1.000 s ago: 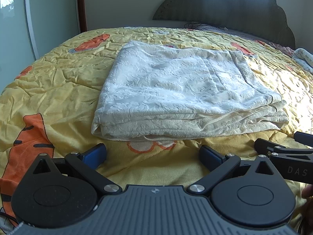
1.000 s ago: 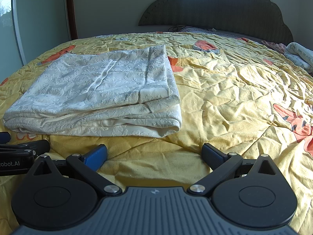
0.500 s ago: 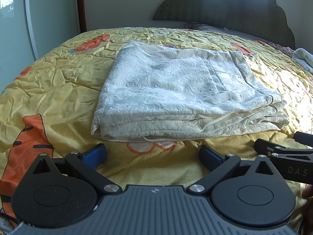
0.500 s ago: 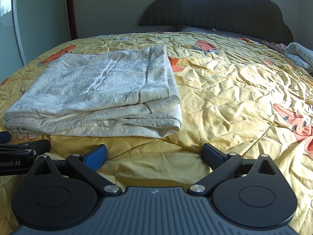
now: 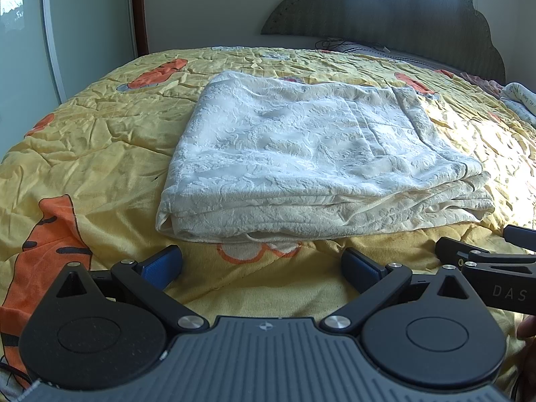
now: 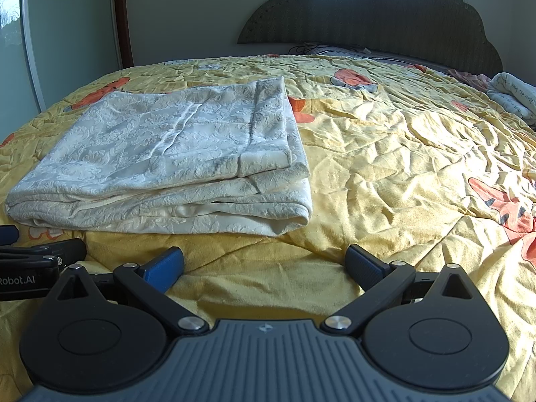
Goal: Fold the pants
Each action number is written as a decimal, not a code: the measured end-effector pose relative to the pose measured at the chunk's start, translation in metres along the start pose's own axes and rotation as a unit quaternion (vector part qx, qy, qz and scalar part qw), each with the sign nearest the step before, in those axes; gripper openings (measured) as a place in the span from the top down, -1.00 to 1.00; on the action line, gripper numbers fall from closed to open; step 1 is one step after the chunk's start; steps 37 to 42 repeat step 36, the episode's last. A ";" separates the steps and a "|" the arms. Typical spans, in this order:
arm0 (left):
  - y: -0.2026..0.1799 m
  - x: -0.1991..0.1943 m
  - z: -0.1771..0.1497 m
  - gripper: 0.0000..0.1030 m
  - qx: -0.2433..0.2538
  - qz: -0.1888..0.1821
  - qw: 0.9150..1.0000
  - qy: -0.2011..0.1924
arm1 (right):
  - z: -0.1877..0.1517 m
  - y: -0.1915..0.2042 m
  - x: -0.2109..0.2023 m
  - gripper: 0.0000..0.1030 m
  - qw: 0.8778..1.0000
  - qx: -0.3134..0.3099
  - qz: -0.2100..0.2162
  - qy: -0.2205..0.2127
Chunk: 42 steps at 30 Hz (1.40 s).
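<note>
a bed (image 5: 100, 154) under a wrinkled yellow quilt (image 6: 402, 154) with orange cartoon prints fills both views, and a dark scalloped headboard (image 6: 385, 16) stands at its far end against a pale wall. a rolled pale cloth (image 6: 512, 97) lies at the far right edge of the bed, well apart from the work, and a glass door with a white frame (image 5: 50, 33) rises at the far left. nothing lies between the claws and the pants. the pants (image 5: 318, 160) are cream-white with a raised floral texture, folded into a flat stacked rectangle with several layers showing along the near edge; they rest on the quilt, centred in the left wrist view and toward the left in the right wrist view (image 6: 167, 167). the left claw (image 5: 261, 264) hovers just near of the pants' near edge, its blue-padded fingers (image 5: 160, 264) spread wide and holding nothing. the right claw (image 6: 264, 264) sits beside it to the right, likewise spread wide and empty, over bare quilt near the pants' near right corner.
</note>
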<state>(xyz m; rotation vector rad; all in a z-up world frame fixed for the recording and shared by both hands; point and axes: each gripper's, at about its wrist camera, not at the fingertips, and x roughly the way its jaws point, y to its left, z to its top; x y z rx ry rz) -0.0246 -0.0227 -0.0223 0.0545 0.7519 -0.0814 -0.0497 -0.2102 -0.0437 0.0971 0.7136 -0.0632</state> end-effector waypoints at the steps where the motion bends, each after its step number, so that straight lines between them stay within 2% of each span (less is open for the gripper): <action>1: 0.000 0.000 0.000 -1.00 0.000 0.000 1.000 0.000 | 0.000 0.000 0.000 -1.00 1.000 0.000 0.000 0.000; 24: 0.004 -0.002 -0.001 -0.98 -0.012 -0.009 1.000 -0.007 | 0.000 0.001 0.000 -1.00 1.000 0.000 -0.001 0.000; 30: 0.001 0.000 0.000 -1.00 -0.004 0.004 1.000 -0.005 | 0.000 0.001 0.000 -1.00 1.000 0.000 -0.001 0.000; 42: 0.002 0.000 0.000 -1.00 -0.003 0.002 1.000 -0.004 | -0.001 0.001 0.000 -1.00 1.000 0.000 -0.001 0.000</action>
